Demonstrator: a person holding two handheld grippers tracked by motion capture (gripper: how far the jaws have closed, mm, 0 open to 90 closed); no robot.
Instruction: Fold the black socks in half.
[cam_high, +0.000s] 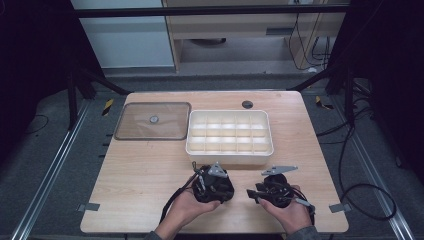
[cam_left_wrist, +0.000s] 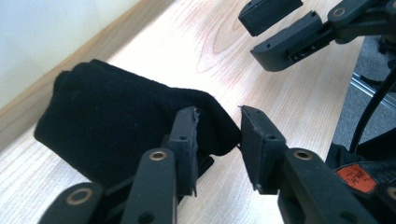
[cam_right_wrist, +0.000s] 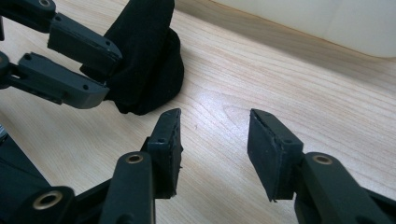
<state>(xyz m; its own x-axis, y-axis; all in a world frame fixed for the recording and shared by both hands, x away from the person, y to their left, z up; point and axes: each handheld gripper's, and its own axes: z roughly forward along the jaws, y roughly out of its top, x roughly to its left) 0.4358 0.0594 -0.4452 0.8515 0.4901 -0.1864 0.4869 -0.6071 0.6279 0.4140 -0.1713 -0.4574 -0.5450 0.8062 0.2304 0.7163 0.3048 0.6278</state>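
Two grippers are sitting in your hands near the table's (cam_high: 150, 165) front edge, just short of the white divided tray (cam_high: 229, 136). From above, your left gripper (cam_high: 197, 172) and right gripper (cam_high: 251, 194) are hiding what lies between them. Looking along your left gripper (cam_left_wrist: 218, 135), you are seeing a bundle of black cloth (cam_left_wrist: 116, 121) lying on the wood, its tip reaching between the spread jaws, with the pads not pressing it. Looking along your right gripper (cam_right_wrist: 215, 149), its jaws are standing apart over bare wood, and the black cloth (cam_right_wrist: 149, 65) is lying beyond them. A clear lid (cam_high: 153, 121) is resting beside the tray.
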